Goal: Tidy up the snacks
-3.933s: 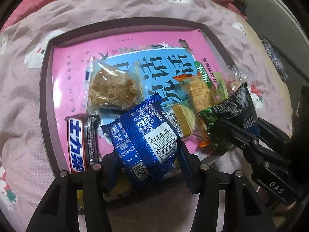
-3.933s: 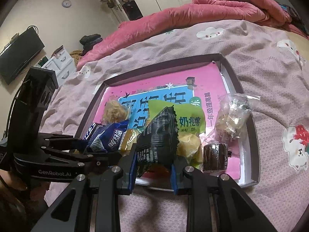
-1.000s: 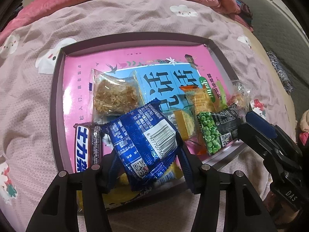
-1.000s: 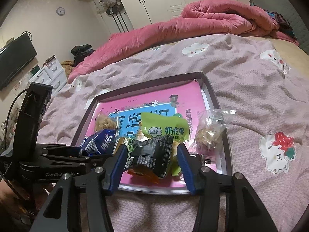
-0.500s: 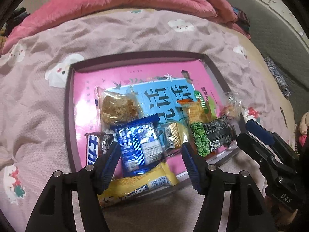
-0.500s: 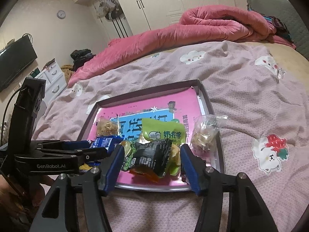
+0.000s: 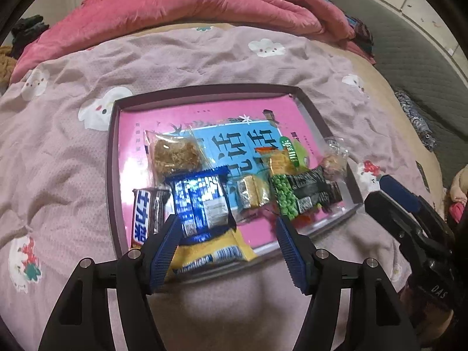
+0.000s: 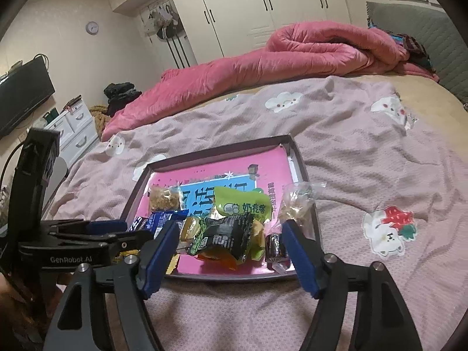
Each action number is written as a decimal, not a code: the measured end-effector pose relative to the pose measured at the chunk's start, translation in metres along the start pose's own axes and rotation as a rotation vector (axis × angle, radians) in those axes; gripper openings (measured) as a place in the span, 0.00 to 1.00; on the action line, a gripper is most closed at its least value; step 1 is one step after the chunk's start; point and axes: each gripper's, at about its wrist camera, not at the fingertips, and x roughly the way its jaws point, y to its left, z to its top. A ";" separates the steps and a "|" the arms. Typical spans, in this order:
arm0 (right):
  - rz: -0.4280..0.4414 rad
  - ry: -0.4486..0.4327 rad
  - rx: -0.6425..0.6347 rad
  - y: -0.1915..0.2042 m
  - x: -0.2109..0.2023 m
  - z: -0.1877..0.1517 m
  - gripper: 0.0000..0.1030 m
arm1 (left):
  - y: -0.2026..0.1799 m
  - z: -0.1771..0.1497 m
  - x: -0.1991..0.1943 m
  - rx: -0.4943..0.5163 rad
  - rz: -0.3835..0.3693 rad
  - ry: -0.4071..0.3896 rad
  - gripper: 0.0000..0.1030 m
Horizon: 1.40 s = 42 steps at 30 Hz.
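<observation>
A shallow dark-rimmed tray (image 7: 112, 158) lined with a pink and blue printed sheet lies on a bed covered by a mauve blanket (image 7: 58, 152) with cartoon patches. A rolled pink duvet (image 8: 263, 61) lies along the far side of the bed.

The snacks sit crowded toward the near edge of the tray. From the left wrist view: a black chocolate bar (image 7: 146, 213) at the near left, a shiny blue packet (image 7: 201, 201) just beside it and partly on top of a yellow packet (image 7: 216, 251) at the tray's front edge. Behind the blue packet is a clear bag holding a brown crumbly square (image 7: 175, 155). To the right are a small gold-wrapped sweet (image 7: 253, 194), a black packet printed with green peas (image 7: 298, 194), an orange packet (image 7: 280, 162) under a green one (image 8: 242, 204), and a clear bag of small pieces (image 7: 333, 161) against the right rim.

The left gripper (image 7: 229, 248) hangs above the near edge of the tray, its blue-padded jaws spread wide and just opening, with nothing between them; the blue packet lies on the tray beyond the tips.

The right gripper (image 8: 231, 251) also stands wide, jaws just opening, empty; the pea packet lies flat on the tray beyond its tips, touching neither pad. Each gripper shows at the edge of the other's view
</observation>
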 end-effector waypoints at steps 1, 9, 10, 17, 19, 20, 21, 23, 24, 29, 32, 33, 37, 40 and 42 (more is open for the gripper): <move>-0.005 -0.005 -0.001 0.000 -0.003 0.000 0.73 | 0.000 -0.003 -0.002 -0.001 -0.001 -0.003 0.74; -0.017 -0.010 -0.017 0.008 -0.014 -0.007 0.73 | -0.004 -0.024 -0.017 0.002 0.001 -0.013 0.74; -0.018 -0.011 -0.019 0.009 -0.016 -0.008 0.73 | -0.004 -0.026 -0.018 0.002 0.002 -0.015 0.74; -0.021 -0.022 -0.028 0.015 -0.029 -0.015 0.79 | -0.007 -0.041 -0.028 0.006 0.010 -0.020 0.75; -0.019 -0.021 -0.028 0.016 -0.033 -0.017 0.80 | -0.007 -0.045 -0.030 0.004 0.013 -0.022 0.75; -0.020 -0.022 -0.026 0.016 -0.034 -0.018 0.80 | -0.008 -0.047 -0.032 0.004 0.014 -0.023 0.75; -0.021 -0.024 -0.025 0.016 -0.036 -0.019 0.80 | -0.008 -0.049 -0.033 0.003 0.018 -0.026 0.75; -0.019 -0.025 -0.021 0.016 -0.040 -0.021 0.80 | -0.009 -0.053 -0.036 0.007 0.023 -0.031 0.75; -0.019 -0.028 -0.020 0.017 -0.042 -0.022 0.80 | -0.009 -0.055 -0.038 0.007 0.026 -0.033 0.75; -0.018 -0.027 -0.021 0.019 -0.048 -0.027 0.82 | -0.008 -0.064 -0.044 -0.004 0.044 -0.046 0.75; -0.020 -0.023 -0.024 0.019 -0.051 -0.031 0.84 | -0.007 -0.069 -0.046 -0.018 0.054 -0.051 0.75; -0.020 -0.023 -0.024 0.019 -0.051 -0.032 0.85 | -0.007 -0.071 -0.047 -0.022 0.058 -0.052 0.75; -0.023 -0.012 -0.014 0.018 -0.053 -0.036 0.85 | -0.004 -0.077 -0.049 -0.039 0.074 -0.061 0.75; -0.026 -0.007 -0.012 0.018 -0.054 -0.040 0.87 | -0.002 -0.082 -0.050 -0.058 0.088 -0.071 0.75; -0.036 -0.001 -0.021 0.019 -0.055 -0.044 0.91 | -0.002 -0.084 -0.049 -0.065 0.091 -0.072 0.75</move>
